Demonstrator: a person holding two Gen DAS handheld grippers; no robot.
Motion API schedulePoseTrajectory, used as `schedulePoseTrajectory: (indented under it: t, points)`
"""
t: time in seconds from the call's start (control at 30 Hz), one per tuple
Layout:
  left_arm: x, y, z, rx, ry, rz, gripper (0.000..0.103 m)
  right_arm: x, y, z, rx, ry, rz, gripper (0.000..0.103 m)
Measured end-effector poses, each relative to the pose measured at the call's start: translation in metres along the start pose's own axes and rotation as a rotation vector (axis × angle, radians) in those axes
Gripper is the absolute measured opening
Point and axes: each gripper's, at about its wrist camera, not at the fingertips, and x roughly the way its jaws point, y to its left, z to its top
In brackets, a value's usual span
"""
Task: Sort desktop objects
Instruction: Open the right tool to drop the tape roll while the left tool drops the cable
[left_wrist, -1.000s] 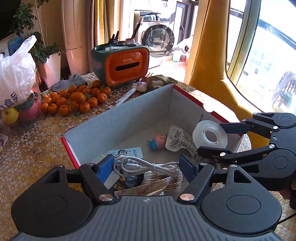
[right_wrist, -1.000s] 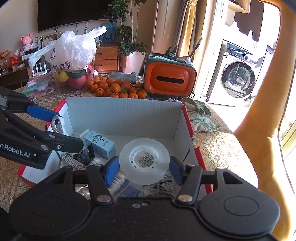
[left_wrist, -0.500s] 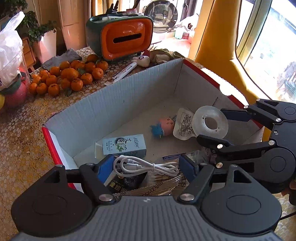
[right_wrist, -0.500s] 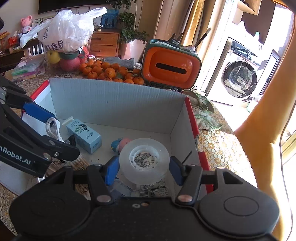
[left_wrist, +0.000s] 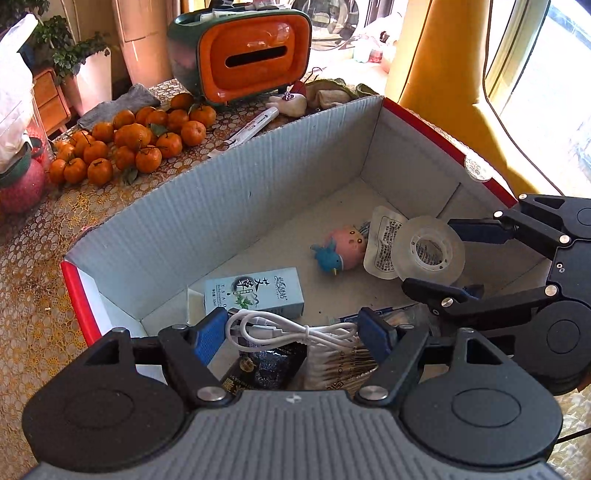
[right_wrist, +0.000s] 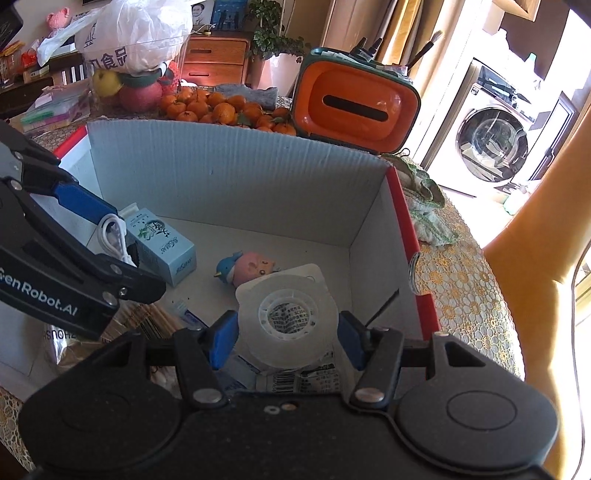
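A red cardboard box (left_wrist: 221, 206) with grey inner walls lies open on the table. My left gripper (left_wrist: 293, 332) is shut on a coiled white USB cable (left_wrist: 291, 330) over the box's near left corner. My right gripper (right_wrist: 286, 338) is shut on a clear tape roll (right_wrist: 288, 317), low inside the box near its right wall. The left wrist view shows the tape roll (left_wrist: 428, 251) between the right gripper's (left_wrist: 458, 258) blue pads. On the box floor lie a tea carton (left_wrist: 258, 291), a pink-and-blue toy (left_wrist: 340, 251), a white pouch (left_wrist: 382, 240) and cotton swabs (left_wrist: 340, 369).
Behind the box are a heap of tangerines (left_wrist: 129, 144), an orange tissue holder (left_wrist: 243, 55), a white tube (left_wrist: 251, 127) and a crumpled cloth (left_wrist: 332, 94). A white plastic bag (right_wrist: 136, 33) and fruit stand at the far left. A yellow chair (right_wrist: 535, 221) stands right of the table.
Both grippers have moved forward and down toward the box floor, each keeping its hold. The tape roll now hangs just above the white pouch.
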Motion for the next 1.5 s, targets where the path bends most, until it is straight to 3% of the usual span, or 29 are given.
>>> schedulePoseTrajectory:
  t: [0.83, 1.13, 1.5]
  points:
    - [0.023, 0.002, 0.004, -0.019, 0.093, 0.000, 0.077, 0.010, 0.004, 0.006, -0.060, 0.089, 0.026, 0.058]
    - [0.023, 0.000, 0.004, -0.010, 0.106, 0.014, 0.077, 0.003, 0.004, 0.005, -0.067, 0.072, 0.034, 0.072]
    - [-0.003, -0.006, 0.004, -0.002, 0.064, 0.026, 0.078, -0.023, 0.006, 0.004, -0.054, 0.036, 0.047, 0.075]
